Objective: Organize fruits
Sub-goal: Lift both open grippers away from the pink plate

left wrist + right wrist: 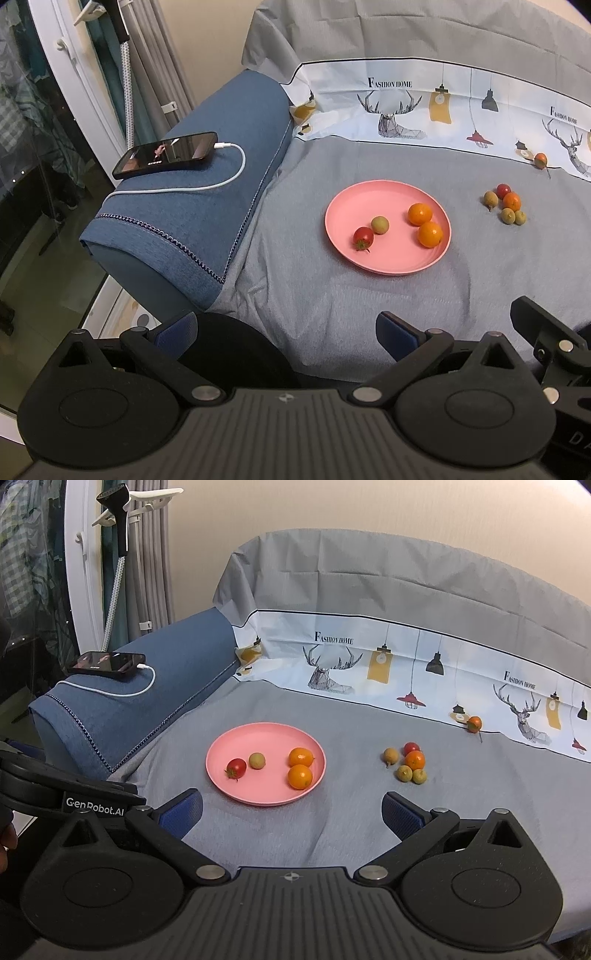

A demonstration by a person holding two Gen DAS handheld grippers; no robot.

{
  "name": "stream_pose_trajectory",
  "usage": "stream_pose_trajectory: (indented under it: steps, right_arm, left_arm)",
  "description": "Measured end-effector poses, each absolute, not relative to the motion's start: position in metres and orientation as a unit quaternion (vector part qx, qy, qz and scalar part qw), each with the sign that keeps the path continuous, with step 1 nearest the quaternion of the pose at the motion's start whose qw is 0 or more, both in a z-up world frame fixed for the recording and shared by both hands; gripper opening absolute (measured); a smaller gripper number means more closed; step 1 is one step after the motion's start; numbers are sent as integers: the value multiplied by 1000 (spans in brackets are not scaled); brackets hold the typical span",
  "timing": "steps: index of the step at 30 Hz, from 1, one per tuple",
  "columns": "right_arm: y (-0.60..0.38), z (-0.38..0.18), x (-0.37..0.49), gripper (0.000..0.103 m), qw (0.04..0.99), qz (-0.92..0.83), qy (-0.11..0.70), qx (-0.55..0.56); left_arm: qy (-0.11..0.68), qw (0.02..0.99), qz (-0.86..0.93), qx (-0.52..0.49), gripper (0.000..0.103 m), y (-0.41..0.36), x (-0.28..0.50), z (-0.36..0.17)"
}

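Observation:
A pink plate (391, 258) (258, 790) lies on the grey cloth and holds a red tomato (363, 237) (236, 767), a greenish-brown fruit (380, 224) (257, 760) and two oranges (420, 213) (300, 757). To its right sits a loose cluster of small fruits (505, 203) (408, 762). One orange (540, 160) (474, 724) lies alone by the patterned border. My left gripper (288, 330) and right gripper (291, 812) are both open, empty, and held well short of the plate.
A blue armrest (207, 199) (129, 705) on the left carries a phone (165, 153) (107, 664) on a white charging cable. The covered backrest (406, 602) rises behind. The other gripper's body (62, 786) shows at the left of the right wrist view.

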State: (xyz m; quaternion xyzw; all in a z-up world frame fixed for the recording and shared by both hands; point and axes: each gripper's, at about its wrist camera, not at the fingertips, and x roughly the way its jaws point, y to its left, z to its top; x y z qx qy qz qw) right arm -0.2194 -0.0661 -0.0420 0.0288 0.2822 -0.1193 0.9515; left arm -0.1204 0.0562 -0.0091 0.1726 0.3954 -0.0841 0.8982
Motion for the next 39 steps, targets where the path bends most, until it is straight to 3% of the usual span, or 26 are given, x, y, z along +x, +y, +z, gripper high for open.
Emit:
stream_pose_trajectory:
  steps: [39]
  right_arm:
    - [-117, -84, -189, 102, 931, -121, 325, 116]
  left_arm:
    - [441, 859, -65, 252, 103, 10, -85, -47]
